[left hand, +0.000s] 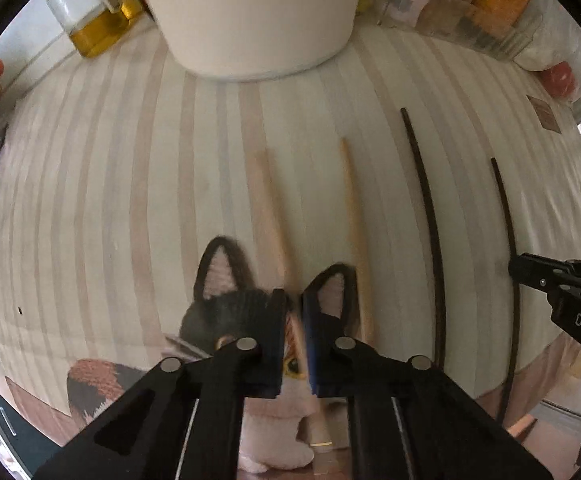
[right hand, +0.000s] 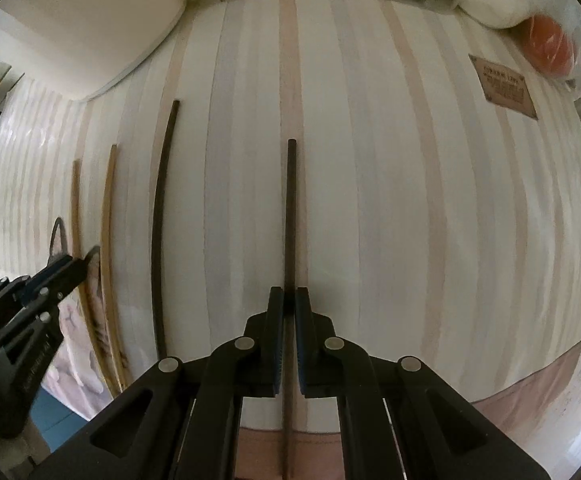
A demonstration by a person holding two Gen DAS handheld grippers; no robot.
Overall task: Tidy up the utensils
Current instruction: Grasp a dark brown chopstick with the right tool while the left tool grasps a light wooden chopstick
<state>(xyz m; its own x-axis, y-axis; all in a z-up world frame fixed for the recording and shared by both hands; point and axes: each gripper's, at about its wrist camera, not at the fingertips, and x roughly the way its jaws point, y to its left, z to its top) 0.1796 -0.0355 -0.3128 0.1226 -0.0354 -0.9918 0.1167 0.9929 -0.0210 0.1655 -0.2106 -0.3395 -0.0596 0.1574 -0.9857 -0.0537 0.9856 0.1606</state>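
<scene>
Four chopsticks lay side by side on a striped wooden board (right hand: 390,200), running lengthwise away from both cameras: two light wooden ones on the left and two dark ones on the right.

The right gripper (right hand: 289,304) pointed down at the board with its jaws drawn narrow around the rightmost dark chopstick (right hand: 291,216). The stick passed straight through the slot between the two pads, near its closer end. Most of its length extended ahead of the fingertips, and a short part ran back beneath the gripper body. The pads appeared to press on it from both sides.

The left gripper (left hand: 292,300) also pointed down, with its jaws nearly together. The leftmost light chopstick (left hand: 264,204) ran into the narrow gap between the fingers, and its closer end showed below them. The picture was blurred there, so contact could only be judged as apparent. The second light chopstick (left hand: 354,216) lay just right of the right-hand finger, outside the grip. The other dark chopstick (left hand: 426,208) lay apart, between the two grippers, untouched.

A white cylindrical container (left hand: 250,16) stood at the far edge of the board.
</scene>
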